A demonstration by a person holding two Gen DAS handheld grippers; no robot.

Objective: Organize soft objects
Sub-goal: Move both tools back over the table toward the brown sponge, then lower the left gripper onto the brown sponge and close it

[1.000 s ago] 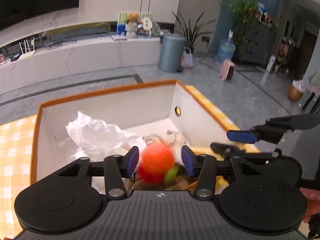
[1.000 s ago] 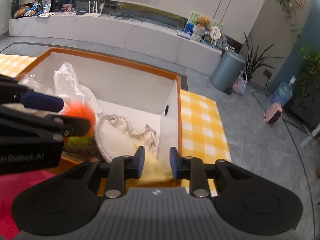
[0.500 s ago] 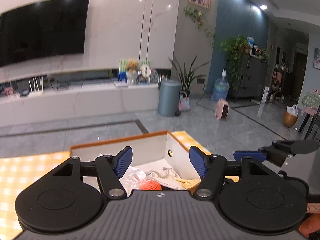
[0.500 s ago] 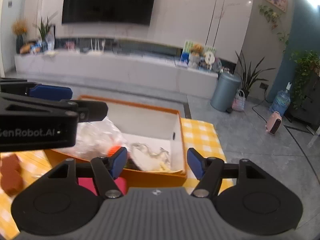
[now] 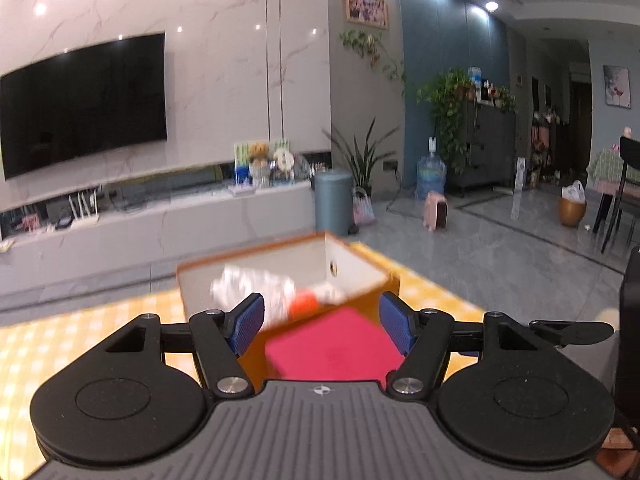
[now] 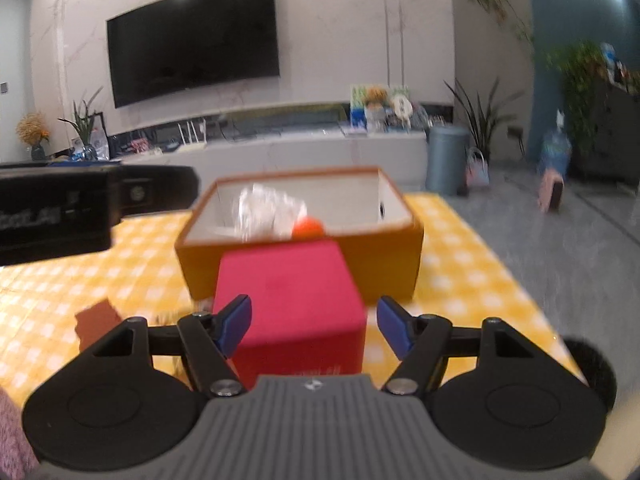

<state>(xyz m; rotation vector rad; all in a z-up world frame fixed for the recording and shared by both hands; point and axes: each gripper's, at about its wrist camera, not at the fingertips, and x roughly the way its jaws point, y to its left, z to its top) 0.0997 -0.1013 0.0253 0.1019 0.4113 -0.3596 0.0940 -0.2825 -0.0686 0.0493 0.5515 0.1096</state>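
An orange box (image 6: pixel 392 252) with a white inside stands on the yellow checked cloth (image 6: pixel 460 272). It holds an orange ball toy (image 6: pixel 307 227) and crumpled white plastic (image 6: pixel 268 212); both also show in the left wrist view, the ball (image 5: pixel 304 303) and the plastic (image 5: pixel 248 286). A red cube (image 6: pixel 292 304) sits in front of the box, also in the left wrist view (image 5: pixel 332 348). My left gripper (image 5: pixel 321 328) is open and empty, back from the box (image 5: pixel 360 276). My right gripper (image 6: pixel 313 330) is open, its pads either side of the cube, apart from it.
A small brown object (image 6: pixel 98 318) lies on the cloth left of the cube. The left gripper's body (image 6: pixel 80 208) crosses the right view's left side. The table's right edge (image 6: pixel 520 280) drops to a grey floor. A long white TV bench (image 5: pixel 160 224) runs behind.
Both grippers opened, dropped the orange toy and the yellow cloth into the box, then pulled back and up. The box now sits farther off and the red cube is in front.
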